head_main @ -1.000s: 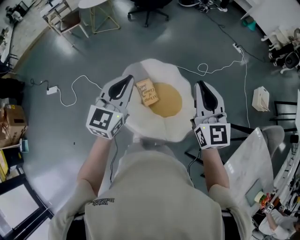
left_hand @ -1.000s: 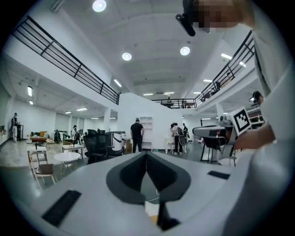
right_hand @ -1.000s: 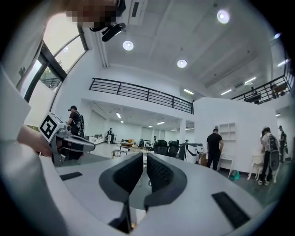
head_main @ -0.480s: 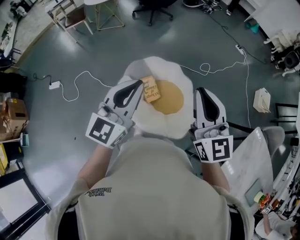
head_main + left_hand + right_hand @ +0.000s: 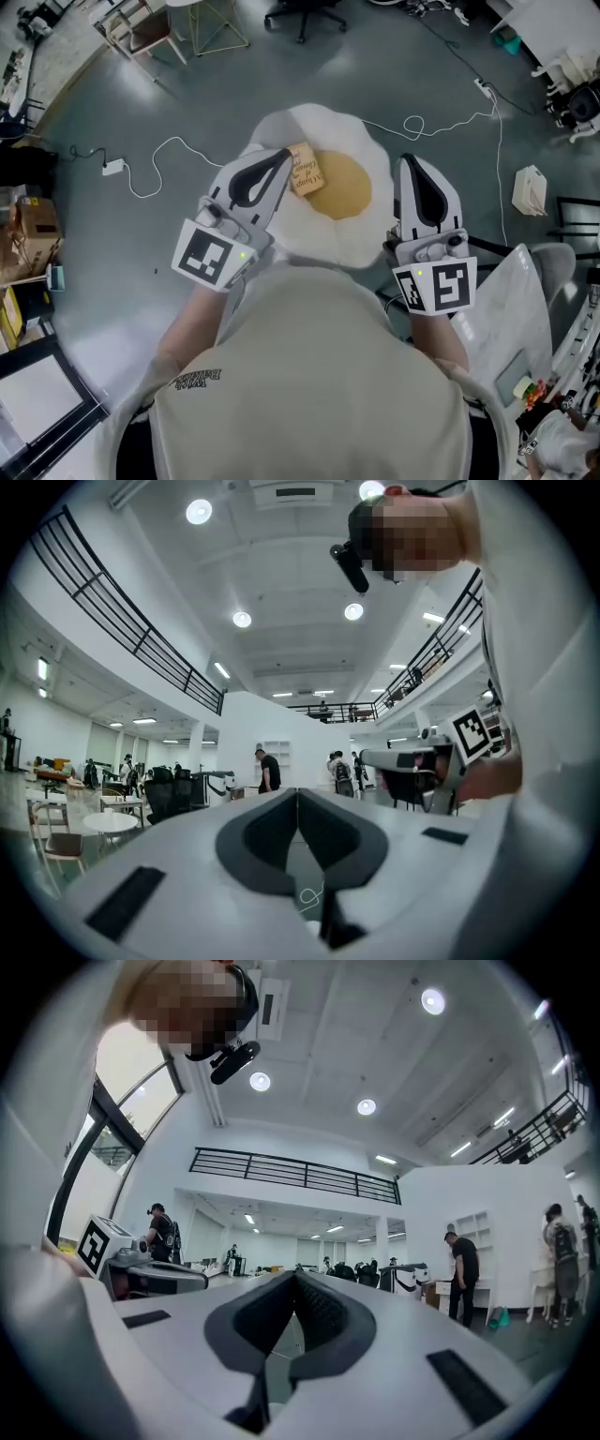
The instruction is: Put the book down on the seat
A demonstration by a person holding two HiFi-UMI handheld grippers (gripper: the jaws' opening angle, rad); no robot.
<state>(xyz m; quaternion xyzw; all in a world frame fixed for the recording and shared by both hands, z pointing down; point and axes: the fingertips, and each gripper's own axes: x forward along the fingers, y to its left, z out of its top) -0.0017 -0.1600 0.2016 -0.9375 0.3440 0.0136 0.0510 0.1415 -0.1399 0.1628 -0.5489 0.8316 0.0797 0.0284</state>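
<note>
A small tan book (image 5: 306, 171) lies flat on the fried-egg-shaped seat cushion (image 5: 319, 122), at the left edge of its yellow middle. My left gripper (image 5: 281, 157) hangs just left of the book and is shut and empty; I cannot tell whether it touches the book. In the left gripper view its jaws (image 5: 297, 794) meet, tilted up at the hall. My right gripper (image 5: 412, 165) is off the seat's right rim. Its jaws are closing and meet at the tips (image 5: 295, 1277) with nothing between them.
White cables (image 5: 159, 155) trail over the grey floor on both sides of the seat. A white box (image 5: 531, 190) and a pale table top (image 5: 511, 309) lie to the right, a cardboard box (image 5: 33, 230) to the left, and chairs (image 5: 141, 28) at the back.
Both grippers have drawn back toward my body. The left one's tip has come closer to the book's left edge. The book lies on the seat as before.
</note>
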